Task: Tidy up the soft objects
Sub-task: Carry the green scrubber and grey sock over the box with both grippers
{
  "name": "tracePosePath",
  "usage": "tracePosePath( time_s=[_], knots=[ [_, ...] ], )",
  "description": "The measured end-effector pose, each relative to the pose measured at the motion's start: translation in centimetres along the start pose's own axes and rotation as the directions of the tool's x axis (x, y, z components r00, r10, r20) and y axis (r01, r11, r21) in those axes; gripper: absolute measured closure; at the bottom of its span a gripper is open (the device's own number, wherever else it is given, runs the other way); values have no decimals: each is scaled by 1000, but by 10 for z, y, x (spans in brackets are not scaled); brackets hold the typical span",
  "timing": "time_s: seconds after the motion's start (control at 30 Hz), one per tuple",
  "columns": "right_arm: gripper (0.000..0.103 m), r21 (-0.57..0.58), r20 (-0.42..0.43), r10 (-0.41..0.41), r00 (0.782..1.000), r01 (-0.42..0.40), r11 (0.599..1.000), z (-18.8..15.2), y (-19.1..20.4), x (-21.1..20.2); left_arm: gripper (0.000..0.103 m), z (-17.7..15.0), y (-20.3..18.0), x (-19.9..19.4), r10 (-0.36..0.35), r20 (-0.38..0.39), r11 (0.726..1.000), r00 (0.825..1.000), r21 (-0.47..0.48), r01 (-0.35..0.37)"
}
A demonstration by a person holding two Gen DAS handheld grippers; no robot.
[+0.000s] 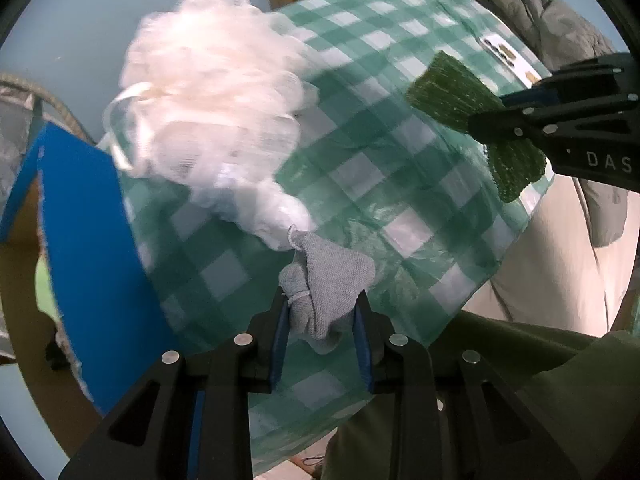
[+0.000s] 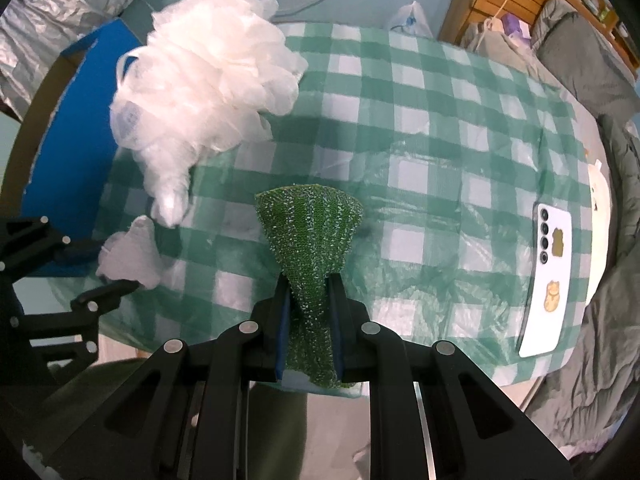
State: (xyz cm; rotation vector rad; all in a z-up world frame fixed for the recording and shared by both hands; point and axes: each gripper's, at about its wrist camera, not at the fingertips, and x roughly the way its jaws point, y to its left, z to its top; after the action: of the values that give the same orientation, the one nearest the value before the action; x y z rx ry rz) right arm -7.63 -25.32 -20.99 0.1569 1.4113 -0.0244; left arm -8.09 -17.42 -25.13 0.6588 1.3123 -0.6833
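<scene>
In the left wrist view, the left gripper (image 1: 322, 312) is seen at the bottom centre, clamped on a small grey cloth (image 1: 326, 280) that bunches up between its blue pads. A white tie is wrapped round one corner of the cloth. The cloth is held over a table (image 1: 400, 184) covered in a green and white checked sheet. A white mesh puff (image 1: 208, 92) lies in the upper left of the frame, on the table, with a white ribbon loop on its left side; its lower end reaches down to just beside the cloth. A blue board (image 1: 88, 248) is seen at the left edge of the table, next to the puff. At the right of this frame the right gripper (image 1: 508, 128) is clamped on a green scrubber (image 1: 452, 96), which fans out on both sides of the closed jaws.

In the right wrist view, the right gripper (image 2: 309, 312) sits at the bottom centre, pinching the scrubber (image 2: 310, 224) at its waist, so that it spreads wide above the pads. The puff (image 2: 208, 72) fills the upper left, partly over the board (image 2: 68, 128). At the lower left, the left gripper (image 2: 116, 276) is seen with the cloth (image 2: 130, 254) in its jaws; here the cloth looks pale and blurred. A white phone (image 2: 544, 280) lies face down near the right edge of the table (image 2: 440, 140). Grey bedding (image 2: 592, 360) is seen beyond it.
</scene>
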Motion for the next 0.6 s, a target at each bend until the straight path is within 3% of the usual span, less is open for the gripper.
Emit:
tracePosePath(
  time_s=[0.6],
  knots=[
    [88, -49, 52, 35, 998, -32, 998, 30, 39, -41, 73, 5, 56, -74, 22, 105, 991, 994, -135, -7]
  ],
)
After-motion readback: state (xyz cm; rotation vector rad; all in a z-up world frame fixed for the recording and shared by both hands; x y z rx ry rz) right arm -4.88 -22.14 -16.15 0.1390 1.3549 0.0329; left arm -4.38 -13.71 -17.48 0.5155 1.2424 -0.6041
